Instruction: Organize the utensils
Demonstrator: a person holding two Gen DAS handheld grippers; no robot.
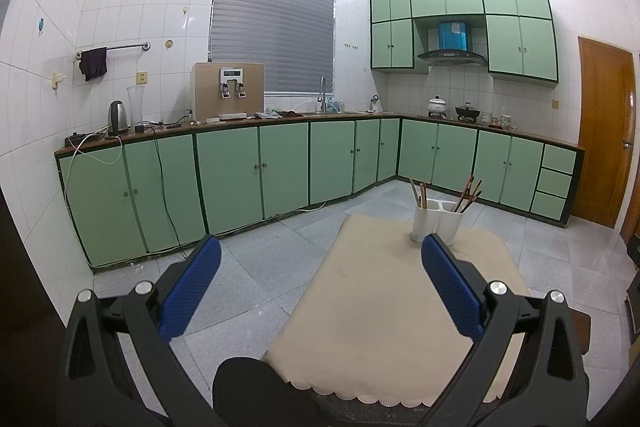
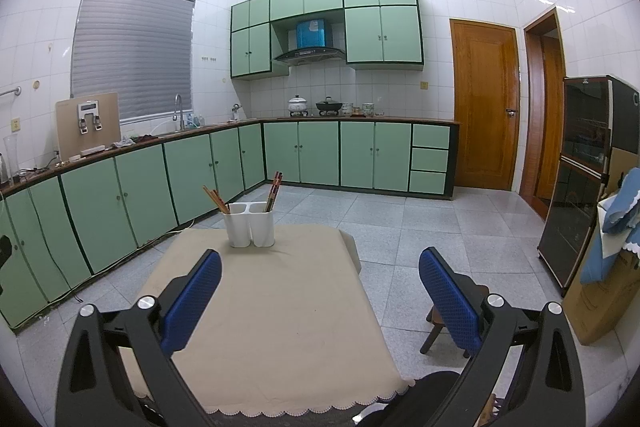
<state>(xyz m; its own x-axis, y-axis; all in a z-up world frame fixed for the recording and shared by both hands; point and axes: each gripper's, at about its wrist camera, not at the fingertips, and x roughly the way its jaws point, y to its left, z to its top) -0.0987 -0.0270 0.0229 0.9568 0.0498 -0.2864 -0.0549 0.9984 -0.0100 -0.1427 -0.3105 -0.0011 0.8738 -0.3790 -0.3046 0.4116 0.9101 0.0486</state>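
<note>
A white two-compartment utensil holder [image 1: 437, 221] [image 2: 249, 224] stands at the far end of a small table with a beige cloth [image 1: 384, 311] [image 2: 272, 311]. Light wooden chopsticks [image 1: 418, 192] [image 2: 214, 198] lean in its left compartment. Dark reddish chopsticks [image 1: 469, 193] [image 2: 274, 189] lean in the right one. My left gripper [image 1: 320, 247] is open and held above the table's near left side, nothing between its blue pads [image 1: 192, 291]. My right gripper [image 2: 320, 263] is open too, above the table's near right side, also empty.
Green cabinets [image 1: 256, 171] [image 2: 320, 155] under a counter run along the left and far walls. A wooden stool [image 2: 440, 327] stands right of the table. A dark cabinet [image 2: 580, 179] and cardboard box [image 2: 604, 299] stand at the right. A dark knee [image 1: 256, 387] shows below.
</note>
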